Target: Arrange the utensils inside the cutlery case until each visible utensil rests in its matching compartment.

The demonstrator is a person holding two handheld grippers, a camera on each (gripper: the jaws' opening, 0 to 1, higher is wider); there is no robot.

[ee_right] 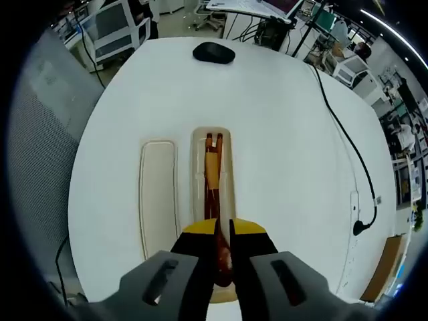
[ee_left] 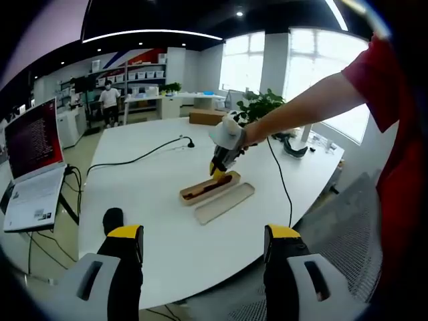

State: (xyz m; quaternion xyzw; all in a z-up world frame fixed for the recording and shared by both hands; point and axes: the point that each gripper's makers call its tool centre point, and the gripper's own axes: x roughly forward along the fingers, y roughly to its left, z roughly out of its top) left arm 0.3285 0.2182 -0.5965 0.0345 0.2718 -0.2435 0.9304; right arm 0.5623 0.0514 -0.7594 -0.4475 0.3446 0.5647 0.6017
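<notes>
An open wooden cutlery case (ee_right: 227, 157) lies on the white table, with its lid (ee_right: 158, 197) flat beside it. Brown wooden utensils (ee_right: 212, 167) lie lengthwise inside the case. My right gripper (ee_right: 223, 235) is over the case's near end, shut on a brown utensil whose end sits between the jaws. In the left gripper view the case (ee_left: 209, 187) and lid (ee_left: 224, 202) are mid-table, and the right gripper (ee_left: 223, 162), held by a gloved hand, dips into the case's far end. My left gripper (ee_left: 204, 242) hovers well back near the table edge, open and holding nothing.
A black mouse (ee_left: 112, 219) lies near my left jaw, also far across the table (ee_right: 214, 52). A black cable (ee_left: 140, 158) crosses the table. A laptop (ee_left: 32, 164) stands at the left. A cardboard box (ee_left: 207, 117) and a plant (ee_left: 258, 104) are at the back.
</notes>
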